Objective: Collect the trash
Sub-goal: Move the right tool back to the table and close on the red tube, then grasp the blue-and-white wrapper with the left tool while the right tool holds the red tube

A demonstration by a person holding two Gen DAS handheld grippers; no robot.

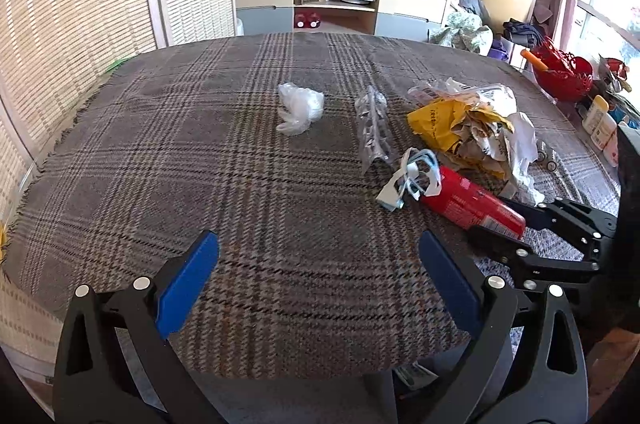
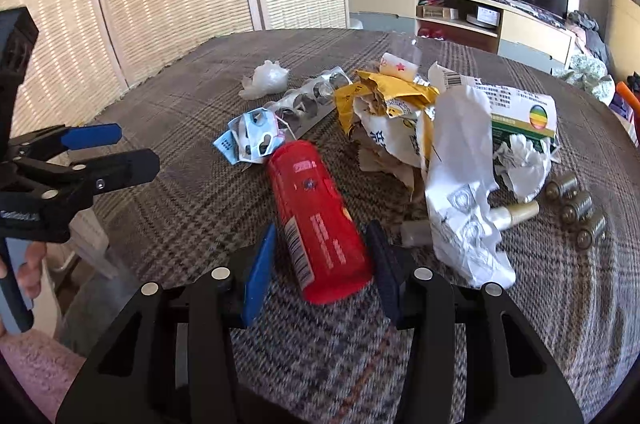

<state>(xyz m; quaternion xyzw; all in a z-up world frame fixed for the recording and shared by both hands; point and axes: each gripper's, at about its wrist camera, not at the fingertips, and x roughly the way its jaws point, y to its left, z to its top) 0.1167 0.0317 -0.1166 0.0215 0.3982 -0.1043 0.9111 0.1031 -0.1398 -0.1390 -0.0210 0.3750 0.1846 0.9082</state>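
Observation:
A red tube-shaped package [image 2: 316, 208] lies on the plaid tablecloth [image 2: 192, 192], and my right gripper [image 2: 322, 228] is shut on its near end, a pad against each side. In the left wrist view the same right gripper [image 1: 490, 218] clamps the package [image 1: 468, 202] from the right. My left gripper [image 1: 318, 238] stands wide open over the table's near edge with nothing between its fingers; it shows at the left of the right wrist view [image 2: 136, 148]. A crumpled face mask [image 2: 252, 140] touches the package's far end. A yellow bag [image 2: 384, 92] and white paper [image 2: 460, 184] are heaped beside it.
A clear plastic wad [image 1: 298, 106] and a clear blister tray [image 1: 374, 128] lie farther back. Three batteries [image 2: 576, 208], a small bottle [image 2: 516, 214] and a green-white box [image 2: 520, 104] sit right of the heap. A red basket [image 1: 562, 72] and lotion bottles [image 1: 598, 120] line the right edge.

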